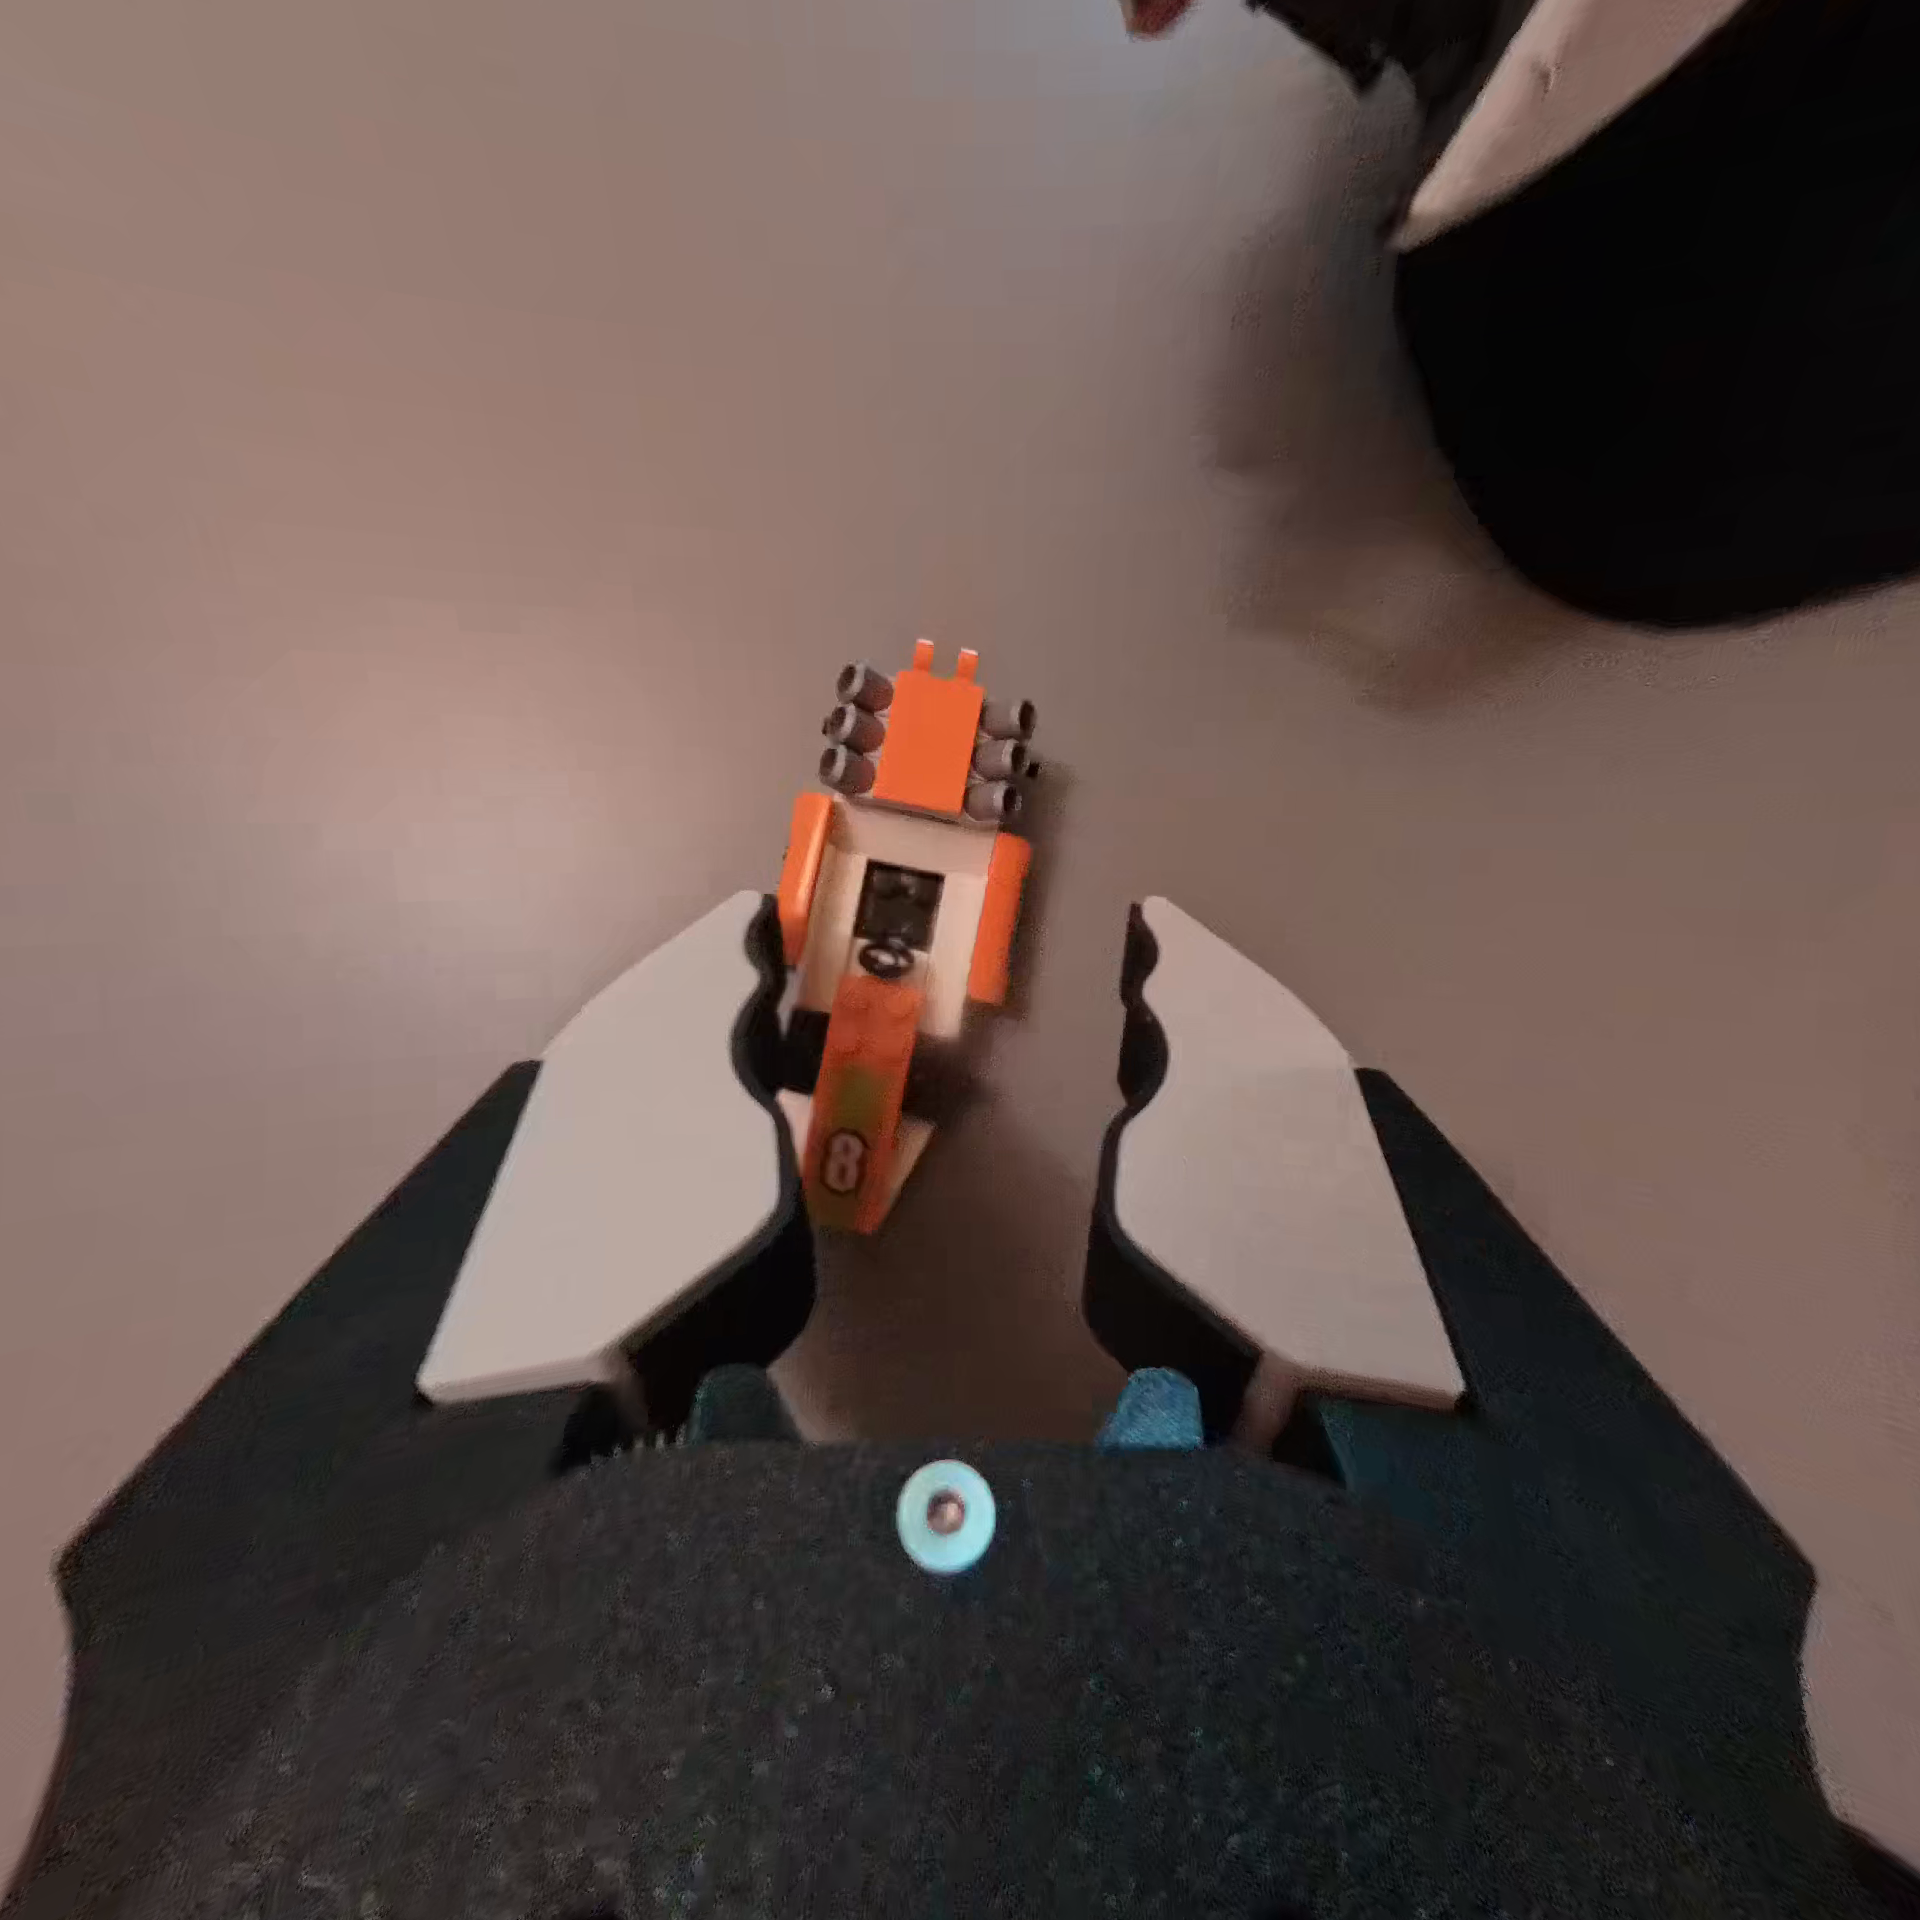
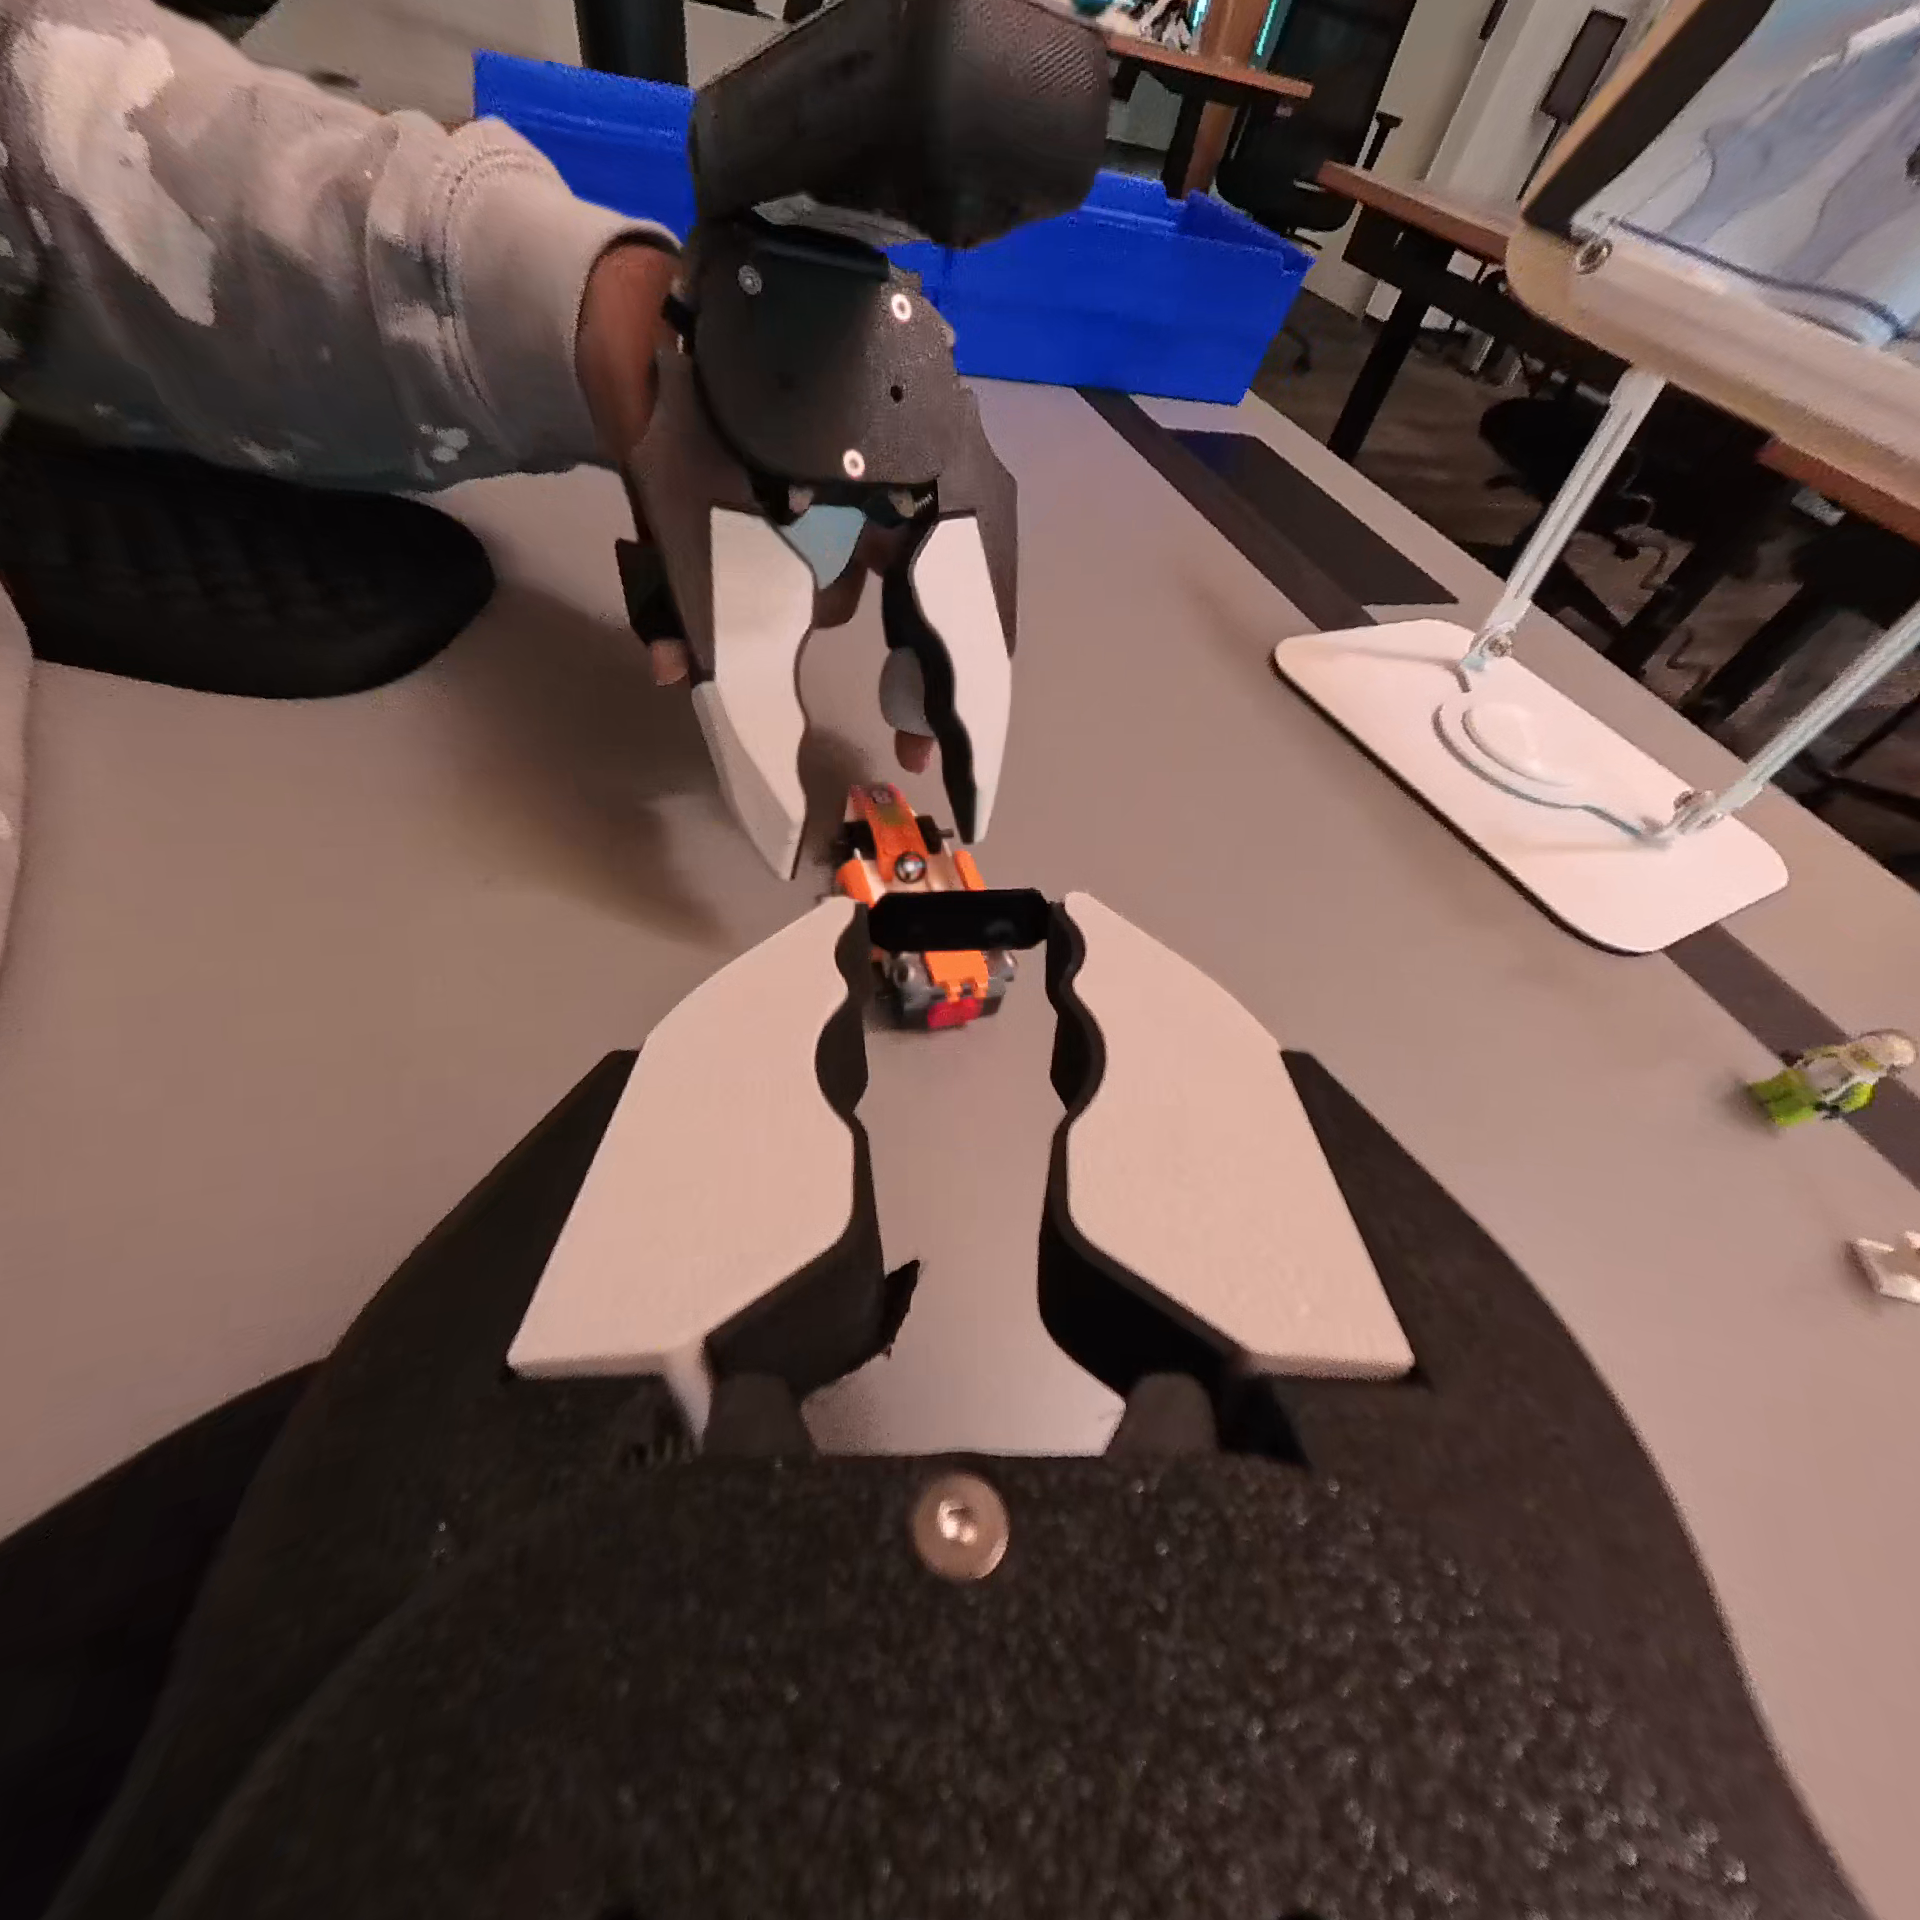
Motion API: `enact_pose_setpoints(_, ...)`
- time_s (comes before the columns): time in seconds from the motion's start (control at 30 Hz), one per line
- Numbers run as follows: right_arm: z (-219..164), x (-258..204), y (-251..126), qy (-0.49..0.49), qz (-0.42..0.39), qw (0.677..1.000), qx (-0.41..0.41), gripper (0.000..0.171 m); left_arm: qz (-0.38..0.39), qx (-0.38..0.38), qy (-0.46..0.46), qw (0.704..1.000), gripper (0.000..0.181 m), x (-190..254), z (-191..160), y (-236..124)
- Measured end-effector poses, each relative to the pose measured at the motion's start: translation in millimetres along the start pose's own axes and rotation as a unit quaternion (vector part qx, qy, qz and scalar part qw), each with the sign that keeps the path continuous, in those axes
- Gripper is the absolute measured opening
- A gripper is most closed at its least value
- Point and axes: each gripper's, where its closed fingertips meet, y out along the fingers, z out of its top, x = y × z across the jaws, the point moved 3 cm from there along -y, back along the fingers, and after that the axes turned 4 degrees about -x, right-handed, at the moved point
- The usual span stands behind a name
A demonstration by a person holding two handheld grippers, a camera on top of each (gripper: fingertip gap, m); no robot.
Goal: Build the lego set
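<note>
The right gripper (image 2: 956, 920) pinched a black piece (image 2: 956, 920) above the car's (image 2: 914, 883) rear; the left gripper (image 1: 940, 935), jaws apart and empty, straddled its nose.

Car (image 2: 928, 914) middle hidden behind black piece (image 2: 956, 918) in right wrist view, car nose blurred in left wrist view, right gripper (image 1: 1662, 312) cut by picture's edge there, small white part (image 2: 1889, 1265) near tabletop's right edge too small to tell
</note>
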Motion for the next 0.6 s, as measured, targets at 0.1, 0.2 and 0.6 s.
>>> enact_pose_setpoints(0.1,-7,2,2,0.008,0.006,1.0,0.002,0.032,0.017,-0.058,0.064,0.996,0.073,-4,3,14)
enact_pose_setpoints(0.2,-13,4,0,0.018,0.014,1.0,0.008,0.032,0.013,-0.109,0.104,0.989,0.075,-6,4,25)
enact_pose_setpoints(0.6,-18,-3,-1,0.032,0.043,0.999,-0.001,0.032,0.02,0.021,0.121,0.992,0.05,11,21,23)
